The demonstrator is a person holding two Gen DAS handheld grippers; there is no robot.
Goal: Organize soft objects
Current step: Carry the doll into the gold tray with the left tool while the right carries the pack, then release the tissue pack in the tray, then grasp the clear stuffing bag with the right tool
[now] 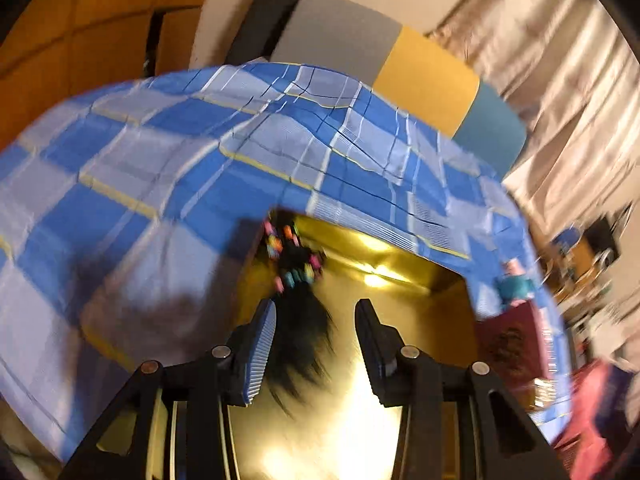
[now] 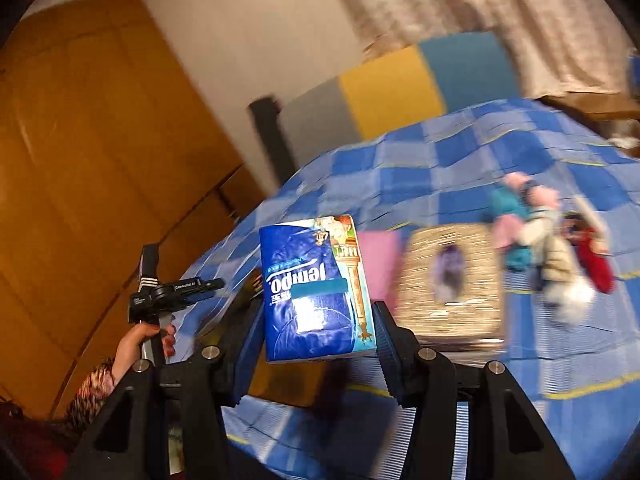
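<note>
1. Left wrist view: the left gripper point(image 1: 316, 344) has its jaws apart, with nothing pressed between the pads. A black hairpiece with coloured beads point(image 1: 298, 280) lies just ahead of the fingertips, its dark strands trailing back between the open fingers, inside a shiny yellow box point(image 1: 400, 280) that sits on the blue checked bedspread point(image 1: 160, 168).
   - Risk: the loose strands lie close to the left finger. If the gripper pulls back carelessly, I judge it could snag the hair and drag it out of the box again.
   - The picture is smeared, so I cannot tell whether the strands touch the pad.

2. Right wrist view: the right gripper point(image 2: 316, 340) is clamped on a blue tissue pack point(image 2: 316, 288), held upright above the bedspread.
   - Ahead and to the right lie a patterned tissue box point(image 2: 450, 284) and a heap of soft clothes point(image 2: 548, 248); the other gripper, in a person's hand point(image 2: 140, 340), is off to the left.
   - Risk: the pack is soft and slick. A fast swing could let it slip from the pads, or squeezing could crush it.
</note>
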